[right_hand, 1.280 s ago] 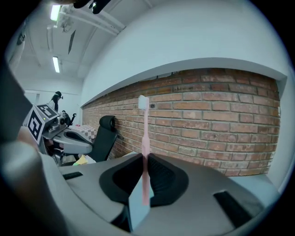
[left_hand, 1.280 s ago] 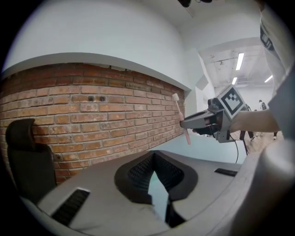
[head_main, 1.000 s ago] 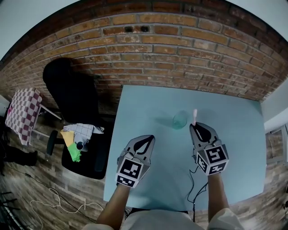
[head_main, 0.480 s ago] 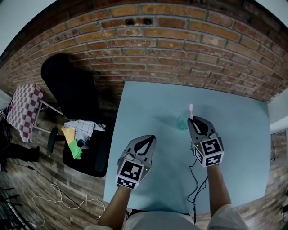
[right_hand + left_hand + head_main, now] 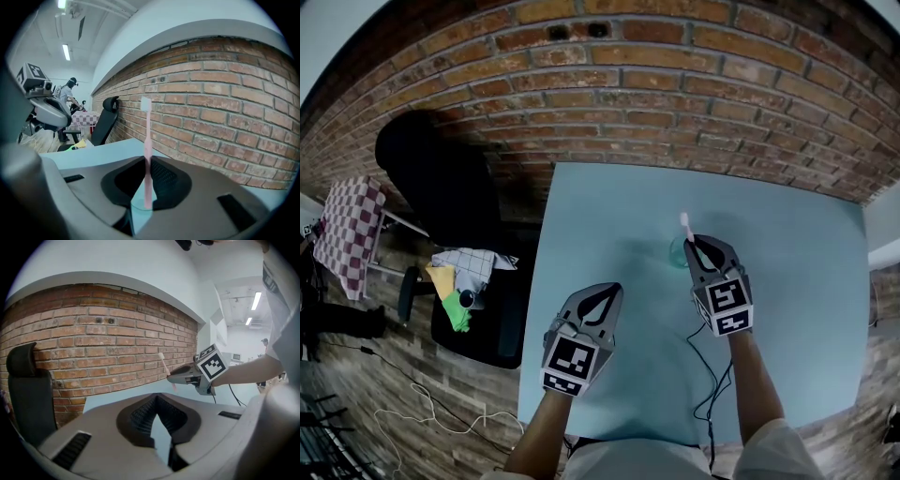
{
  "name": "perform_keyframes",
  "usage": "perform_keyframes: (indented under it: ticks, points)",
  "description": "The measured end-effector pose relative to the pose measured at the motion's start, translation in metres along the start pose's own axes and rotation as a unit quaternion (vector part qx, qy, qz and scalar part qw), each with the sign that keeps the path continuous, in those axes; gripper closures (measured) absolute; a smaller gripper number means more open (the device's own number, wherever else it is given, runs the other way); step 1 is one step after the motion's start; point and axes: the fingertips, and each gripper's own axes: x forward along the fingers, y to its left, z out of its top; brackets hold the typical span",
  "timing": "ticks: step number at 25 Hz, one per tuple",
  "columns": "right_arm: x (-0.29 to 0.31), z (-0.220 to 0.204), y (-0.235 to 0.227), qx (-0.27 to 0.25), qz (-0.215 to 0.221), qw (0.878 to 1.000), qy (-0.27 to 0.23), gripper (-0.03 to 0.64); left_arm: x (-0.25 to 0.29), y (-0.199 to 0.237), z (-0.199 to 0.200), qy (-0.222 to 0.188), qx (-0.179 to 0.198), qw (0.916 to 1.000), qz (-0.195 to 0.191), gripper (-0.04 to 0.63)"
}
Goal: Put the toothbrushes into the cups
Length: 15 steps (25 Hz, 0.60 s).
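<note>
Right gripper point(image 5: 695, 246) pinches pink toothbrush point(image 5: 147, 154) low on handle, bristles up. Handle end at mouth of translucent green cup point(image 5: 677, 252), on desk point(image 5: 600, 206) far half, right of centre. Left gripper point(image 5: 612, 289) pressed together, empty, by left edge. Brush likely light, stiff, slick: grip handle. Cup looks easy to tip.
</note>
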Motion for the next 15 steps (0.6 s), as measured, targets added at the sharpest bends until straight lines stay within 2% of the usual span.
perform_keyframes:
  ticks: [15]
  points:
    - [0.022,-0.035,0.009,-0.018,0.005,0.999,0.03,0.558,0.006,-0.003,-0.017,0.021,-0.002,0.9998,-0.007,0.588]
